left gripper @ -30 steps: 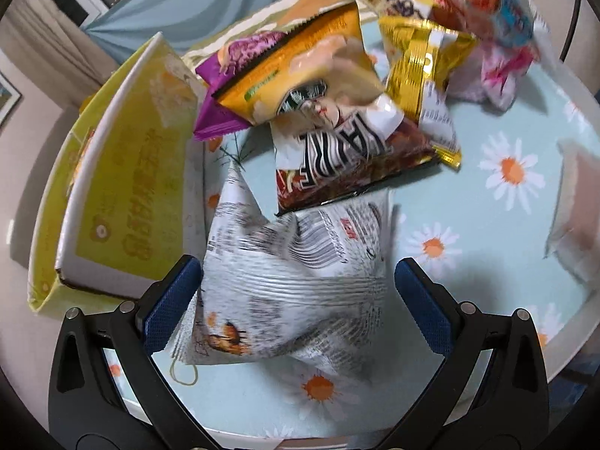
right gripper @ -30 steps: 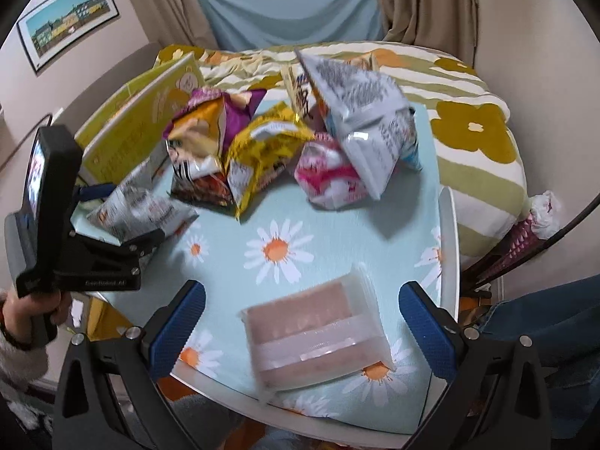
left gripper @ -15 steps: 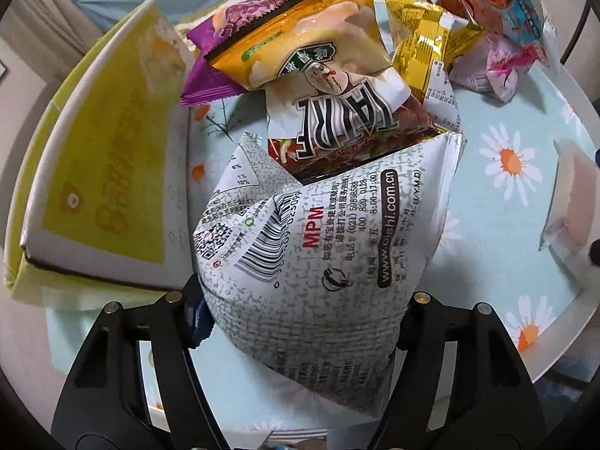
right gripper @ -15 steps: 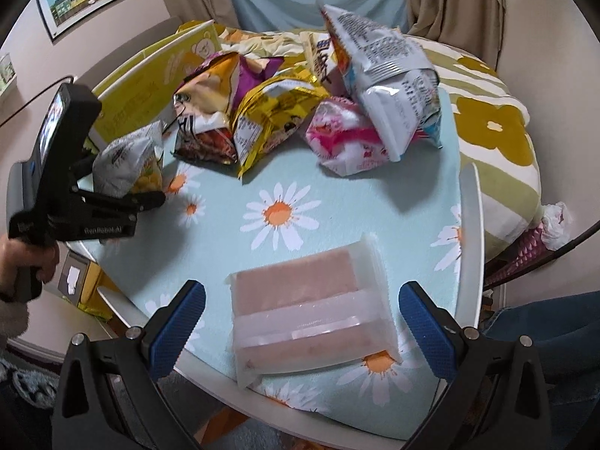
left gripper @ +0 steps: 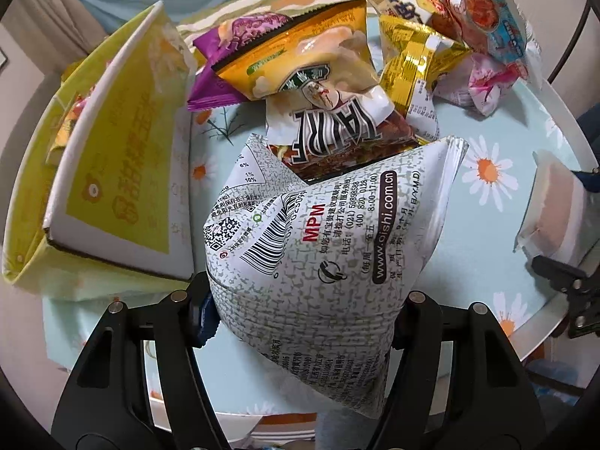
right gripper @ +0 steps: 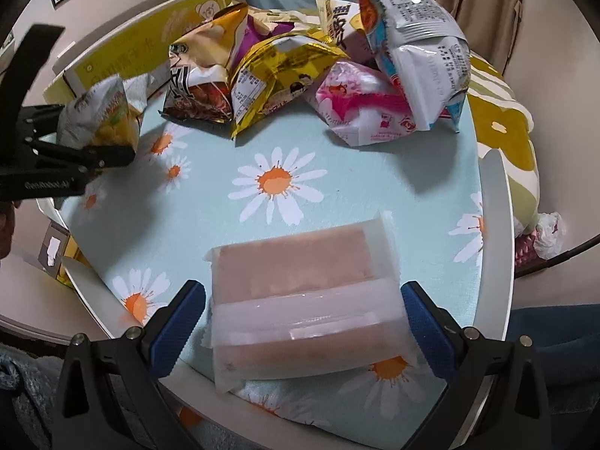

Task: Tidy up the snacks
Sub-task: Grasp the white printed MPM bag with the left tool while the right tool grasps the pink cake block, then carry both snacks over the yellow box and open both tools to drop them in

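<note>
Left gripper clamped on grey-white snack bag, bag lifted off table, yellow box to its left. Right gripper low, level, spread wide, pink wafer pack between fingers, untouched.

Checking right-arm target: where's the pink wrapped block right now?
The translucent-wrapped pink block lies flat on the daisy tablecloth near the table's front edge, between the open right gripper fingers; in the left wrist view it sits at far right.
</note>
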